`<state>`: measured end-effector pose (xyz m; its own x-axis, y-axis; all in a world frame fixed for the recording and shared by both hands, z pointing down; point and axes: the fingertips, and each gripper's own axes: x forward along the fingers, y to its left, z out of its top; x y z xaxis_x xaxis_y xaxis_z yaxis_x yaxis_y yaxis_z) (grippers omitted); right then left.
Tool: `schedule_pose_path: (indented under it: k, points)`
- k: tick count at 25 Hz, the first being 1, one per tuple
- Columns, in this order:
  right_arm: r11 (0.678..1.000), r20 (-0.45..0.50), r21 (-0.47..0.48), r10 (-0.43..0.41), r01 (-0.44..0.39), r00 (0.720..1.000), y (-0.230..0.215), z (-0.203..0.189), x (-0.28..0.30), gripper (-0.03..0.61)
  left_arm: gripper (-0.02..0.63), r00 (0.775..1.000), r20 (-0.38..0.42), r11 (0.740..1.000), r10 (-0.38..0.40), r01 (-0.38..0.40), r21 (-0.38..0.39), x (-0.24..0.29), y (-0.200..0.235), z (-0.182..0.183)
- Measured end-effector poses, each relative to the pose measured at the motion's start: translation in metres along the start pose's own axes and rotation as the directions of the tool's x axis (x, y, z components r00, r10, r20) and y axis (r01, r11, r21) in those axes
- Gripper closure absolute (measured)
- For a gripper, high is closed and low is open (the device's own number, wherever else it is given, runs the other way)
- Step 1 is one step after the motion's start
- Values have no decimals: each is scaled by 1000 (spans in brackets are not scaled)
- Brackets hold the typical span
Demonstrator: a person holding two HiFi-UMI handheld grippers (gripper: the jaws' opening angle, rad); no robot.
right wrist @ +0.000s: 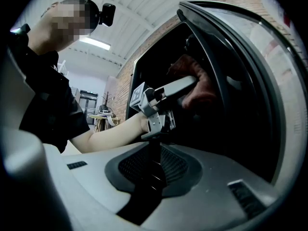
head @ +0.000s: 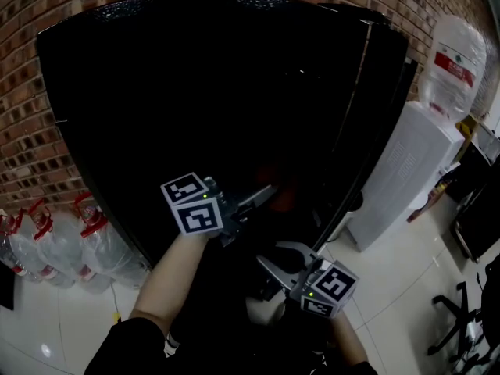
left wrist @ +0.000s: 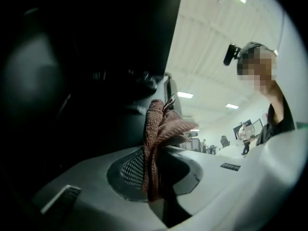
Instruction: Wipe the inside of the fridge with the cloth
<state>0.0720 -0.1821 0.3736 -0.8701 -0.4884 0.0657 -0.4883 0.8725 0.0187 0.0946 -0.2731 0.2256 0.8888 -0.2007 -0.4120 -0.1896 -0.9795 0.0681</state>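
Observation:
The black fridge (head: 195, 92) stands open, its inside very dark, with its door (head: 375, 131) swung out to the right. My left gripper (head: 269, 192) reaches into the opening and is shut on a reddish-brown cloth (head: 285, 196). In the left gripper view the cloth (left wrist: 156, 143) stands bunched up between the closed jaws. The right gripper view shows the left gripper (right wrist: 185, 85) and the cloth (right wrist: 197, 88) inside the fridge. My right gripper (head: 273, 255) hangs lower, by the door's bottom edge, with its jaws together and nothing seen between them (right wrist: 154, 158).
A white water dispenser (head: 406, 170) with a bottle (head: 453, 61) on top stands right of the door. Several water jugs (head: 55, 248) sit on the tiled floor at the left, against the brick wall (head: 31, 131). An office chair (head: 469, 326) is at the lower right.

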Motion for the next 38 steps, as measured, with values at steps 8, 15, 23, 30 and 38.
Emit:
schedule_pose_path:
  k: [8,15,23,30,38]
  points:
    - [1000,10,24,-12,11,1000,-6,-7,-1,506,545,985,-110,983,134,-119,140,8,37,-18]
    - [1000,11,28,4,-4,1000,-14,-10,13,506,545,954,-114,943,277,-247,222,4,82,-20]
    - [997,21,41,63,-64,998,-13,-14,32,506,545,908,-104,876,407,-354,328,0,119,-23]
    - [995,30,61,82,-83,996,-16,-20,30,506,545,876,-90,843,473,-420,335,-6,158,-23]
    - [993,19,72,93,-94,995,-20,-25,28,506,545,816,-56,783,576,-530,326,-14,208,-25]
